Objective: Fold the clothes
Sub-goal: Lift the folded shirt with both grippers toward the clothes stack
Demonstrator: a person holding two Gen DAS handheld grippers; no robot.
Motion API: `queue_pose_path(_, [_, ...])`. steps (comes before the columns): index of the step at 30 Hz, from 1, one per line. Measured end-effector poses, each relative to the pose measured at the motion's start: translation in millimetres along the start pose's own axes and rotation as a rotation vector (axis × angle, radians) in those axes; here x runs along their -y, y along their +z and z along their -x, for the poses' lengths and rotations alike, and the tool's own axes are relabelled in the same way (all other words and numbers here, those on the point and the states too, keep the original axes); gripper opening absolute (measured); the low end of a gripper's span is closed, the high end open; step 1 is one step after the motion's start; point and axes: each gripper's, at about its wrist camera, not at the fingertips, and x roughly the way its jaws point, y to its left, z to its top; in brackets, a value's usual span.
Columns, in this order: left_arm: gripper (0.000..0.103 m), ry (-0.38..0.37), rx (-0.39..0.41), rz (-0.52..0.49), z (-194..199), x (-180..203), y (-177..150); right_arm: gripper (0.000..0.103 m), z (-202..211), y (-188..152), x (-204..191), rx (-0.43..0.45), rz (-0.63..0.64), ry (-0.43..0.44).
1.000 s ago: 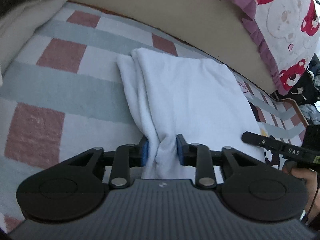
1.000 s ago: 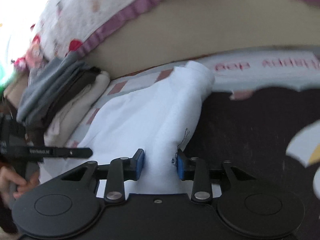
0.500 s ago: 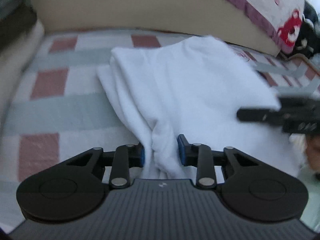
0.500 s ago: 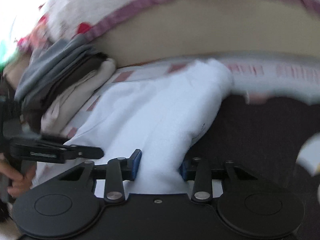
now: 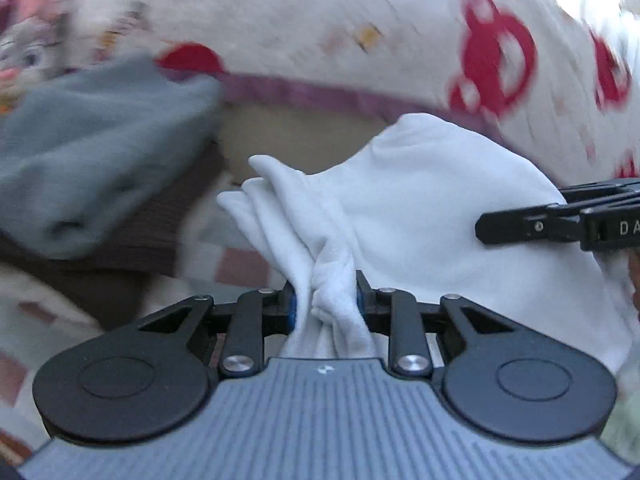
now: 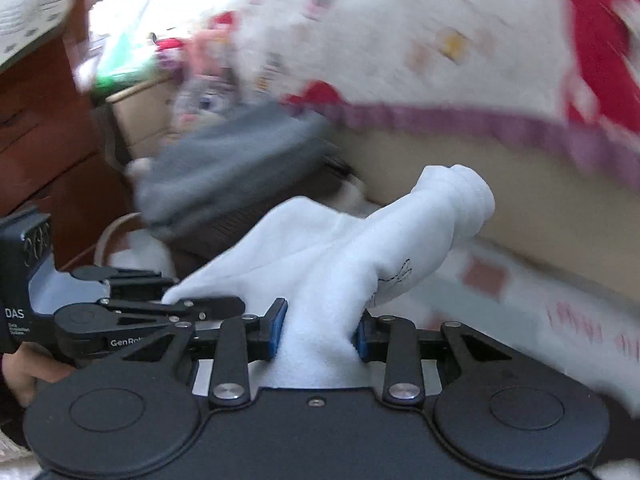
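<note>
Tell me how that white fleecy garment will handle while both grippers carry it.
Probably floppy: the white fleecy garment bunches into folds between the left gripper. Likely light, since it sags only gently across to the right gripper. Its unheld far end may droop.

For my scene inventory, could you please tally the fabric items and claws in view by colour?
White: 1, the white garment, pinched at two places.
Grey: 1, the grey folded garment.
Red-and-white: 1, the bear-print quilt.
Pink-checked: 1, the checked bedcover.
Black: 2, the left claw and right claw, both clamped on the white garment.
Total: 6.
</note>
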Motion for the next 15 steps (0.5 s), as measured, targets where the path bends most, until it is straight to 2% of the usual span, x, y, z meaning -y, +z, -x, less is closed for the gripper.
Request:
queue_pose_path(4, [0.024,0.074,0.082,0.019,45,-21,38,0.037,6,73,-34,-0.009,0.143,0.072])
queue_pose_path(8, [0.024,0.09,0.134,0.049,76,-53,89,0.037,11,137,-79,-0.015,0.266,0.082])
queue_pose_path(10, [0.024,0.1,0.159,0.068,89,-71,117,0.037,14,158,-103,0.021,0.411,0.087])
queue_pose_path(11, [0.024,0.108,0.169,0.073,96,-77,131,0.037,16,162,-117,0.056,0.537,0.096])
queue_pose_path(12, [0.024,0.116,0.178,0.067,102,-78,142,0.037,17,165,-122,0.078,0.589,0.122])
queue_pose_path(15, [0.024,0.139,0.203,-0.019,111,-62,163,0.036,21,175,-120,0.108,0.579,0.203])
